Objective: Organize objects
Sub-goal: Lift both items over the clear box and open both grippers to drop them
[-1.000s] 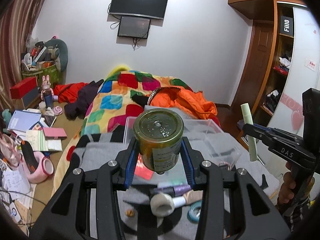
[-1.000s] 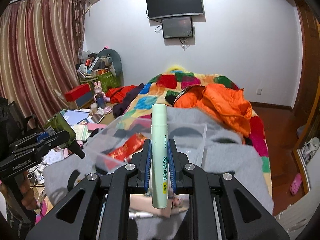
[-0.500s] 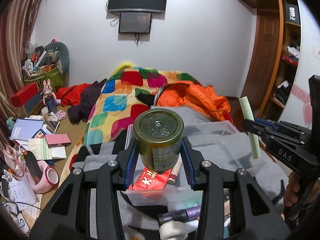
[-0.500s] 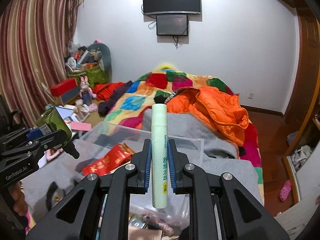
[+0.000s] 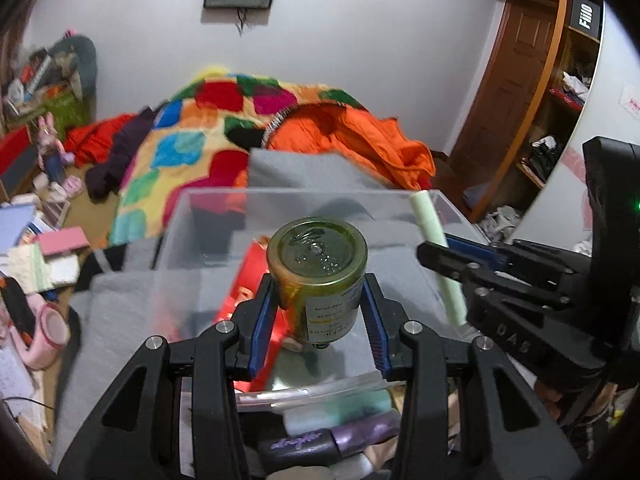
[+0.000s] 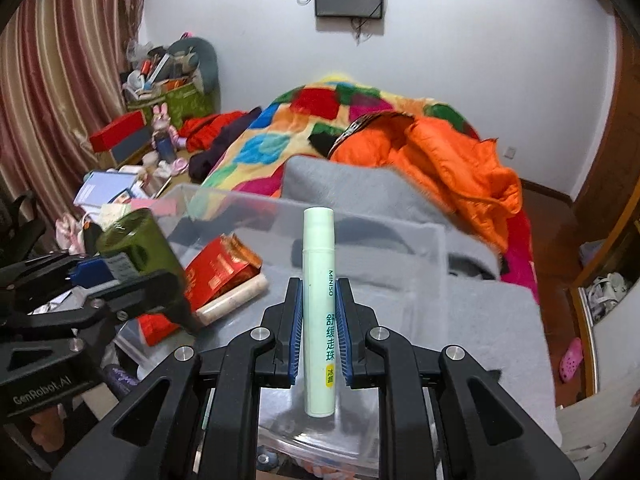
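My left gripper [image 5: 318,312] is shut on a green glass jar with a gold lid [image 5: 318,276] and holds it over the clear plastic bin [image 5: 208,220]. The jar [image 6: 132,242] and left gripper [image 6: 120,280] also show at the left of the right wrist view. My right gripper [image 6: 319,328] is shut on a pale green Miniso tube [image 6: 319,300], held upright over the same bin [image 6: 360,220]. The tube [image 5: 436,256] and right gripper [image 5: 460,258] show at the right of the left wrist view. A red packet [image 6: 218,268] and a pale tube [image 6: 234,298] lie in the bin.
The bin stands on a grey cloth [image 6: 500,320] at the foot of a bed with a colourful quilt [image 6: 280,136] and an orange jacket [image 6: 460,160]. Purple tubes and small items [image 5: 320,440] lie before the bin. Clutter covers the floor at left [image 5: 40,248]; shelves stand at right [image 5: 560,100].
Both grippers have moved forward and down over the clear bin with their loads still held. The bin now fills the middle of both views.
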Motion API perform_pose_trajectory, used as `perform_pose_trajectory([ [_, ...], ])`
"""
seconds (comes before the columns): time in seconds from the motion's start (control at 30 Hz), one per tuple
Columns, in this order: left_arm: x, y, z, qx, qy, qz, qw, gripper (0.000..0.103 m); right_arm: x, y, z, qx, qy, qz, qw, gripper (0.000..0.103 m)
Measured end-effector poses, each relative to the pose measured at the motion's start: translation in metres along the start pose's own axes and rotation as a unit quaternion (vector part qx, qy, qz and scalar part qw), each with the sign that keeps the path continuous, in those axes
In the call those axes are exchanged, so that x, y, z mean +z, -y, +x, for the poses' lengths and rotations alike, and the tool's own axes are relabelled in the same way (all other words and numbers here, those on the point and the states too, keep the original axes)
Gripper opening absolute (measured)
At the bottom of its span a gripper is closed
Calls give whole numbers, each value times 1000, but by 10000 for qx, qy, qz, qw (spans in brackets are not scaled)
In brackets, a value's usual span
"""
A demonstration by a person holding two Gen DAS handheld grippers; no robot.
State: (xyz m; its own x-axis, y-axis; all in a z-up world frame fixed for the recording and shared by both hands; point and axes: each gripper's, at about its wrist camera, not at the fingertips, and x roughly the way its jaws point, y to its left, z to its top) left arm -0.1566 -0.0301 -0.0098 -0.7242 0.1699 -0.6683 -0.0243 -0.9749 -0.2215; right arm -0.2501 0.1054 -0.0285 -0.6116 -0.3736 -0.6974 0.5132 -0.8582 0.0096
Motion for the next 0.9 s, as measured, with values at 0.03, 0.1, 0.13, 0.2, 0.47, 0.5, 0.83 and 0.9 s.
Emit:
perform_pose_trajectory([
  [0.03, -1, -1, 2, -53, -57, -37, 10000, 41, 0, -2, 2, 15, -52, -48, 10000, 14],
  [0.1, -3, -3, 9, -118, -183, -97, 9997, 41, -1, -6, 8, 40, -137, -128, 9998, 14],
  [0.13, -4, -4, 11, -120, -229, -113, 9996, 41, -2, -8, 9, 54, -169, -159, 9997, 14],
  [0.2, -4, -3, 13, -21, -239, -52, 9997, 41, -3, -11, 12, 76, -231, -219, 9995, 14],
  [0.47, -5, -1, 16, 200, -322, 76, 9993, 46, -5, -13, 19, 141, -378, -238, 9989, 14],
  [0.5, -5, 0, 15, 208, -316, 87, 9992, 47, -5, -13, 19, 158, -390, -223, 9989, 14],
  [0.83, -7, -2, -4, 181, -161, 51, 9997, 59, -6, -9, 17, 235, -439, -150, 9986, 16],
  [0.9, -8, -4, -12, 137, -89, 4, 9999, 61, -6, -8, 15, 243, -421, -136, 9987, 22],
])
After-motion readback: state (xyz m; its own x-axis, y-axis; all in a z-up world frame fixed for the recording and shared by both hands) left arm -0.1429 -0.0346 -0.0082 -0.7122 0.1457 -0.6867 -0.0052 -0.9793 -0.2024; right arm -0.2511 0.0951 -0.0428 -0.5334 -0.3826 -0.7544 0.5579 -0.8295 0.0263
